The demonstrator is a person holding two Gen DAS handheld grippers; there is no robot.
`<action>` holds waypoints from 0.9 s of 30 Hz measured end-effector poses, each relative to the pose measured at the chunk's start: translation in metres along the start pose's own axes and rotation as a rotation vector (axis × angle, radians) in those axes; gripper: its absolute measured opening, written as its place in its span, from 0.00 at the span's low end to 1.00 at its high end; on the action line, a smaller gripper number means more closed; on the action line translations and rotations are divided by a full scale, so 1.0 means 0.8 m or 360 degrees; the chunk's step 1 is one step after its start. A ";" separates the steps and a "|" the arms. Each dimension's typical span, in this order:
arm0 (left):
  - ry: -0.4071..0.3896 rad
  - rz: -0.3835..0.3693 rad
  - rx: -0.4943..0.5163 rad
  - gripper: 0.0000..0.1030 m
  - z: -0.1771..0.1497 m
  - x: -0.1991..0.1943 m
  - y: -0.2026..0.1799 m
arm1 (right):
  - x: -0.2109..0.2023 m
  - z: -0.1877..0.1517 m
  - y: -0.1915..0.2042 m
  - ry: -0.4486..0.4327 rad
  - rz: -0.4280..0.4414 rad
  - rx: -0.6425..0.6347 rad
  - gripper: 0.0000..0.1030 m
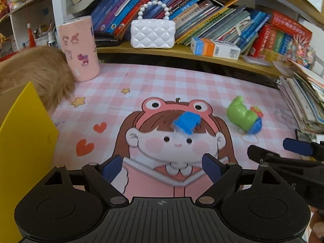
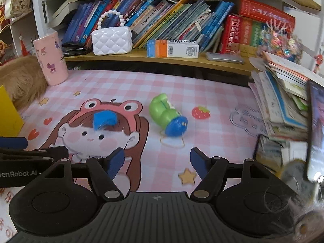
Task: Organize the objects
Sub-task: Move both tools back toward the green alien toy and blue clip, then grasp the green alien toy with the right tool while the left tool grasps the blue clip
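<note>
Blue block lies loose on the pink mat, straight ahead of the wide-open, empty left gripper. Near it, the tipped green toy faces the open, empty right gripper.

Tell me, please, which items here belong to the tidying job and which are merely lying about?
Likely part of the job:
- blue block loose on the mat
- green toy on its side
- yellow box, possibly the container

Just lying about:
- pink cup
- white purse
- shelf books
- paper stack
</note>
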State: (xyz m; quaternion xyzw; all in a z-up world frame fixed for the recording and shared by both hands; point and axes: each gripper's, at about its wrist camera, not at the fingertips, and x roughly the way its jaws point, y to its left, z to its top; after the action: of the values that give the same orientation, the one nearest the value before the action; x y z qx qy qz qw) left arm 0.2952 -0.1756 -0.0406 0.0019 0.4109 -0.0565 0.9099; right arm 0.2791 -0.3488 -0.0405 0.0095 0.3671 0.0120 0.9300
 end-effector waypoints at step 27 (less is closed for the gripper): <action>0.0050 -0.0013 0.0049 0.42 0.051 0.118 -0.052 | 0.094 0.044 -0.059 0.0006 0.0051 -0.0021 0.35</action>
State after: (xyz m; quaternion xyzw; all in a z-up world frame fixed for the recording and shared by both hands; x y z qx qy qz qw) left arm 0.3834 -0.2283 -0.0821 0.0151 0.4243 -0.0665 0.9029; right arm 0.3587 -0.3943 -0.0671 0.0093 0.3687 0.0294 0.9290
